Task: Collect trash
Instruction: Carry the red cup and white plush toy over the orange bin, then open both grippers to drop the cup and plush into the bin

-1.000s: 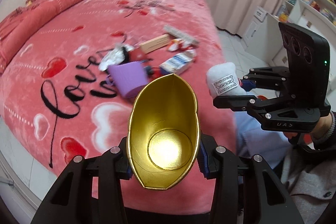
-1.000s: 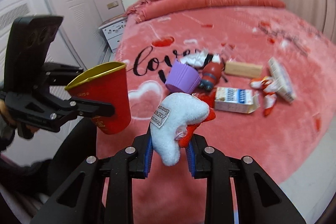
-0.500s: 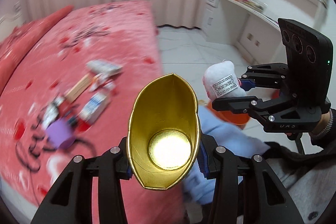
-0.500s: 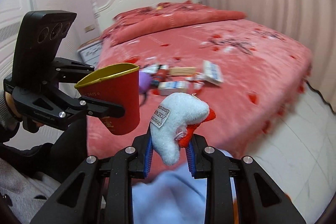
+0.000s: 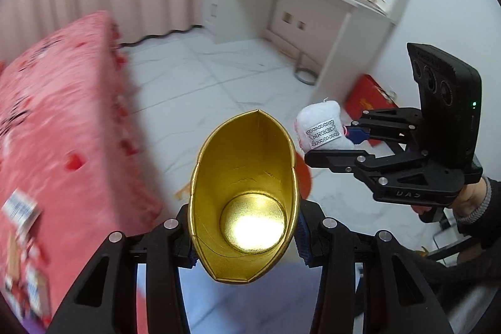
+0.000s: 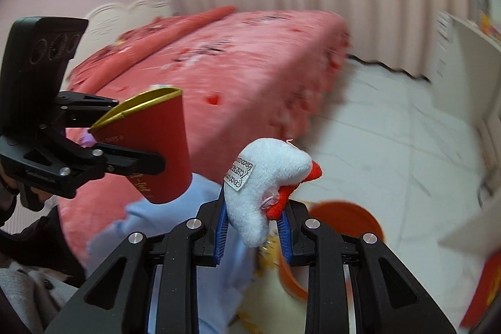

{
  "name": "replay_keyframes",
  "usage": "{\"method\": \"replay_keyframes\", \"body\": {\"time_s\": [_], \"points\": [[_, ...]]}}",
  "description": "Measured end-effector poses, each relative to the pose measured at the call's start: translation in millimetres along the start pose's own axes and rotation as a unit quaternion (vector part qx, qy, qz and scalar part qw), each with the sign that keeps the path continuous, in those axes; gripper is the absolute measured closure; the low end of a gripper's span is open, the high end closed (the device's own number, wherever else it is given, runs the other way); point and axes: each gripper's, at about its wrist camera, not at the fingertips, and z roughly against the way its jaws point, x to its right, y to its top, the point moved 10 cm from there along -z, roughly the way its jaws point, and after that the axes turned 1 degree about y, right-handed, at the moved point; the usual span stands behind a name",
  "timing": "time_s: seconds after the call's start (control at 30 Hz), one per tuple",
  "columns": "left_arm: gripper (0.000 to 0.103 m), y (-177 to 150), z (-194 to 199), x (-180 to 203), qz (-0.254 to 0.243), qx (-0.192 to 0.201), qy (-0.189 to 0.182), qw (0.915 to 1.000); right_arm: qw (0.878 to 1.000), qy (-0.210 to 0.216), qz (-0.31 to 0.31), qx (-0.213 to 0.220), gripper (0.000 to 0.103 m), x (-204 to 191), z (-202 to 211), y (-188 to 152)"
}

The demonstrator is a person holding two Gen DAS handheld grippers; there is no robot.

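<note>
My left gripper (image 5: 245,246) is shut on a red paper cup (image 5: 247,187) with a gold inside, squeezed to an oval; the cup (image 6: 153,149) shows red from the side in the right wrist view. My right gripper (image 6: 253,227) is shut on a small white plush toy (image 6: 263,177) with a red part and a sewn label. From the left wrist view, that toy (image 5: 319,127) and the right gripper (image 5: 350,143) hang to the right of the cup. Below the toy stands an orange bin (image 6: 347,224), partly hidden by the fingers.
A pink bed (image 5: 53,127) with blurred litter (image 5: 22,212) lies at the left. White tiled floor (image 5: 200,89) spreads ahead. A white desk (image 5: 316,14) stands against the far wall, with a red box (image 5: 366,96) on the floor by it. Light blue cloth (image 6: 194,224) lies low.
Both grippers have swung away from the bed toward the floor and desk, each keeping its hold. The litter on the bed has slid to the left edge; the orange bin has come into sight.
</note>
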Motion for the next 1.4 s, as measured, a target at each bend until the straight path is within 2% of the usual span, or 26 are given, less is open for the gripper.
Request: {"method": "replay_keyframes", "body": {"time_s": [0.2,0.53,0.7,0.9,1.0,1.03,1.07,1.4], "points": [[0.055,18.1,-54.7,29.3,-0.018,-0.03,-0.039,0.9986,0.997,-0.036,-0.065,-0.011,0.075,67.4,0.1,-33.2],[0.055,26.8,-126.1,47.8,-0.023,-0.08,-0.071,0.994,0.985,-0.078,-0.152,-0.012,0.075,138.1,-27.5,-67.5],[0.053,23.0,-152.9,43.0,-0.013,-0.099,-0.072,0.9924,0.979,-0.074,-0.187,-0.024,0.075,148.3,-54.8,-80.0],[0.042,10.9,-180.7,32.0,-0.004,-0.122,-0.055,0.9911,0.976,-0.071,-0.203,-0.044,0.075,155.0,-79.0,-94.5],[0.039,8.7,-183.6,31.0,0.003,-0.127,-0.049,0.9907,0.975,-0.071,-0.206,-0.052,0.075,156.1,-84.7,-100.3],[0.03,8.3,-184.1,29.9,0.004,-0.128,-0.047,0.9907,0.974,-0.07,-0.207,-0.054,0.075,156.3,-86.4,-101.6],[0.028,7.9,-184.0,28.2,0.004,-0.128,-0.042,0.9909,0.974,-0.069,-0.207,-0.056,0.075,155.7,-87.7,-103.2],[0.028,6.8,-173.9,23.7,0.013,-0.126,-0.034,0.9914,0.972,-0.064,-0.211,-0.076,0.07,152.4,-98.2,-111.8]]}}
